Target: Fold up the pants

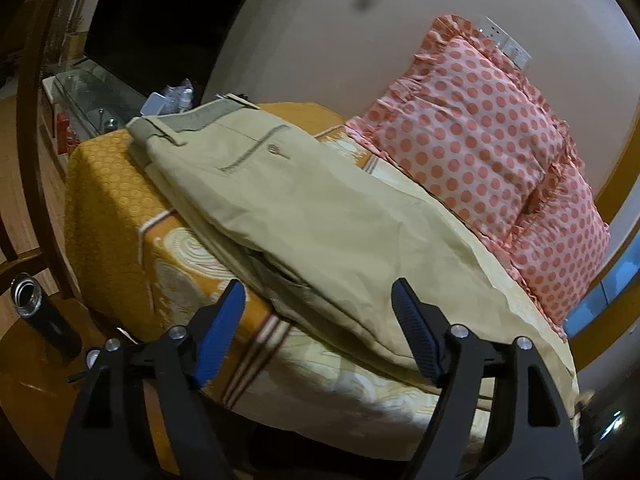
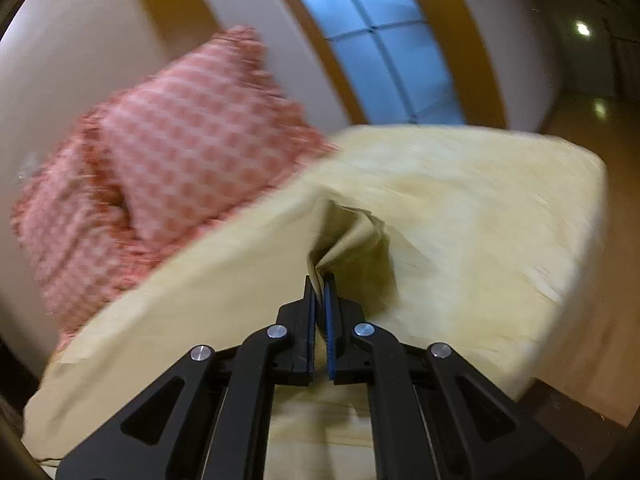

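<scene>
On my left, a dark metal flask with an open mouth stands on the brown floor beside the bed, well clear of the work. My left hand-held gripper hangs just over the near edge of the bed with its blue-padded fingers spread wide and nothing between them. I judge that I hold it ready there because the loose side of the garment lies right in front of it.

The khaki cotton pants lie lengthwise on the bed with the orange and cream patterned sheet. Their waistband with belt loops is at the far end and a buttoned back pocket faces up. The two legs seem already laid one over the other, so the cloth forms one long strip running toward me, which suits a fold along its length.

Further right, a pink pillow with coral dots and a ruffled edge leans against the wall, touching the far side of the pants.

My right hand-held gripper is clamped on a bunched pinch of khaki fabric, which rises from the flat cloth in a small peak. The right view is blurred, so I cannot tell which part of the leg it is. I reckon this grip serves to carry that end over toward the waistband.
</scene>
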`<state>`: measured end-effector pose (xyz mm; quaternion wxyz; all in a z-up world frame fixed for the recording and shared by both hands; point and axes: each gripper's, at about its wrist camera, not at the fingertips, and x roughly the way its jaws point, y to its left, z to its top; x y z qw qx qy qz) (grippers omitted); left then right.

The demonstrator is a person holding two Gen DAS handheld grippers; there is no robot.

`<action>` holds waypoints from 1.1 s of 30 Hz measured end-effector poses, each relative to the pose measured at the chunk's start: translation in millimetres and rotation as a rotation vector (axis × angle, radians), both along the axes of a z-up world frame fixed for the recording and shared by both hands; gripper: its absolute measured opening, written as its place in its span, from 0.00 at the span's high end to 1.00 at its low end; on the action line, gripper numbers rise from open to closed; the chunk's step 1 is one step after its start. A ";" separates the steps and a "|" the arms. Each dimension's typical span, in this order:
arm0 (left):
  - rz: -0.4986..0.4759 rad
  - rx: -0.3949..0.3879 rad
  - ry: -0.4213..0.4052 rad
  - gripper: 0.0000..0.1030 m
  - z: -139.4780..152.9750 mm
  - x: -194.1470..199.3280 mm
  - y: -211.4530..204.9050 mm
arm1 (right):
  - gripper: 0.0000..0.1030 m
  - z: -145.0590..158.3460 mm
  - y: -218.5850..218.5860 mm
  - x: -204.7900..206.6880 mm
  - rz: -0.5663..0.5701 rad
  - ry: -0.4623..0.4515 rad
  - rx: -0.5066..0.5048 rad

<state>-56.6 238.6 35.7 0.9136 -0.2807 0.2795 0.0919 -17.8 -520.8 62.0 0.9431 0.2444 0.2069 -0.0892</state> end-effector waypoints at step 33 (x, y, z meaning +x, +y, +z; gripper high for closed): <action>0.150 -0.085 0.018 0.10 -4.9 38.0 71.9 | 0.08 2.7 307.8 36.2 1.044 0.098 0.082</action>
